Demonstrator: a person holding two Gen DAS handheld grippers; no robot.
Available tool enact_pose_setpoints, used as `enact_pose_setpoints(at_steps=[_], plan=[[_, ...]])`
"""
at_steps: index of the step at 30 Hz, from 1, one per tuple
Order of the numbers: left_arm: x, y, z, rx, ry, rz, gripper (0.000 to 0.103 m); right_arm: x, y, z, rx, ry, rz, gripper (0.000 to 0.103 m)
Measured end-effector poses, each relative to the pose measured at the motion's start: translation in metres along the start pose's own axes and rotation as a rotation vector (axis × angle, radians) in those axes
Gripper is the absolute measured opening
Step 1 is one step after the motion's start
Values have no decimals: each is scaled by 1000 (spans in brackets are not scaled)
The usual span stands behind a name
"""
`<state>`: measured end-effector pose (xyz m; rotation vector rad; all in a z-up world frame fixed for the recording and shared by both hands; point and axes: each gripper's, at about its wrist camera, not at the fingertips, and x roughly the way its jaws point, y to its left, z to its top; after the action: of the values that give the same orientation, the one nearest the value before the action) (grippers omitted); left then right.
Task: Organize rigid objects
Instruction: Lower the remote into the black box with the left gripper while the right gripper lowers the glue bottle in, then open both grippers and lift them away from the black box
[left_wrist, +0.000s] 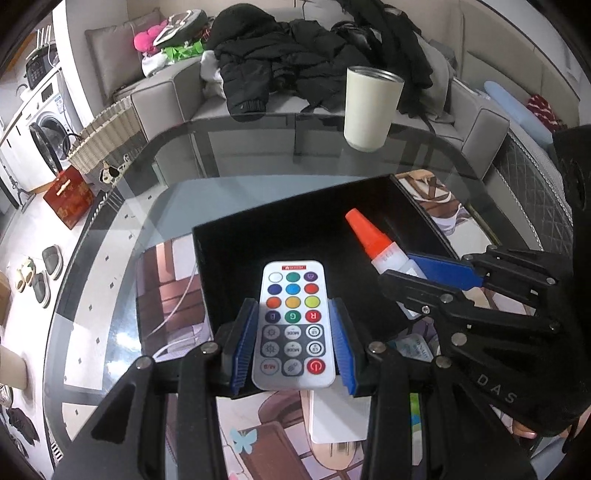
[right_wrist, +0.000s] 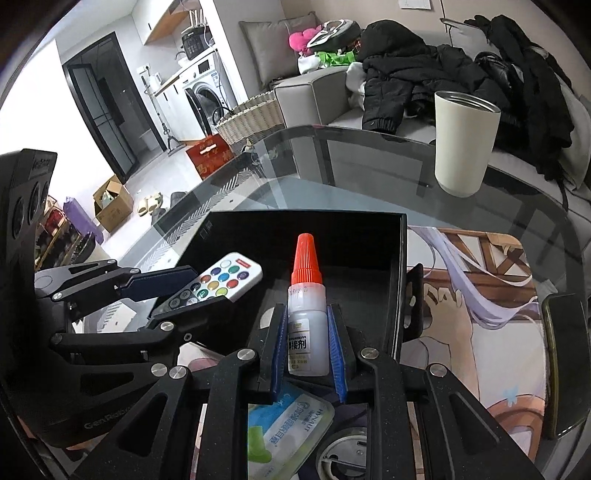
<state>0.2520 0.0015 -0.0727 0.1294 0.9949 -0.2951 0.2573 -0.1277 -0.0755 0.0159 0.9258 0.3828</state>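
Left gripper (left_wrist: 293, 332) clamping flat remote (left_wrist: 294, 325), right gripper (right_wrist: 307, 343) pinching glue bottle (right_wrist: 306, 317) — ribbed orange cap.

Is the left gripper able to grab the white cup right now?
Probably not yet. The left gripper is shut on the remote, so it is full. The cup stands far across the glass table, beyond the black box.

The remote (left_wrist: 293, 325) has buttons marked R, G and B, and two that say MODE. The black glove (left_wrist: 517, 387) shows the letters DAS. A soft packet (right_wrist: 288, 424) reads HYNAUT, and the left gripper (right_wrist: 207, 291) says GenRobot.
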Motion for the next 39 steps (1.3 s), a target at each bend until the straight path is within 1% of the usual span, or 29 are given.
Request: enact_pose_setpoints(at_steps=[2, 5, 9, 21, 24, 27, 29, 31, 35, 39], plan=[[6, 0, 0, 0, 27, -6, 38, 2, 0, 0, -4, 10, -5, 21], [11, 1, 1, -6, 39, -8, 38, 7, 0, -1, -6, 37, -8, 21], [18, 3, 2, -10, 59, -9, 38, 9, 2, 0, -30, 50, -12, 21], [17, 4, 1, -11, 60, 1, 39, 12, 3, 0, -39, 62, -10, 21], [16, 5, 0, -17, 56, -8, 40, 12, 3, 0, -35, 63, -9, 21], [9, 4, 0, -13, 34, -16, 47, 6, 4, -1, -33, 52, -3, 21], [2, 3, -2, -7, 10, 6, 54, 0, 6, -1, -45, 31, -10, 21], [-8, 3, -2, 1, -26, 14, 56, -8, 7, -1, -56, 6, -14, 21], [-31, 4, -2, -4, -91, 16, 56, -32, 10, -1, -67, -66, -16, 21], [-60, 3, -7, 3, -177, 38, 56, -61, 17, -1, -77, -149, -25, 21]])
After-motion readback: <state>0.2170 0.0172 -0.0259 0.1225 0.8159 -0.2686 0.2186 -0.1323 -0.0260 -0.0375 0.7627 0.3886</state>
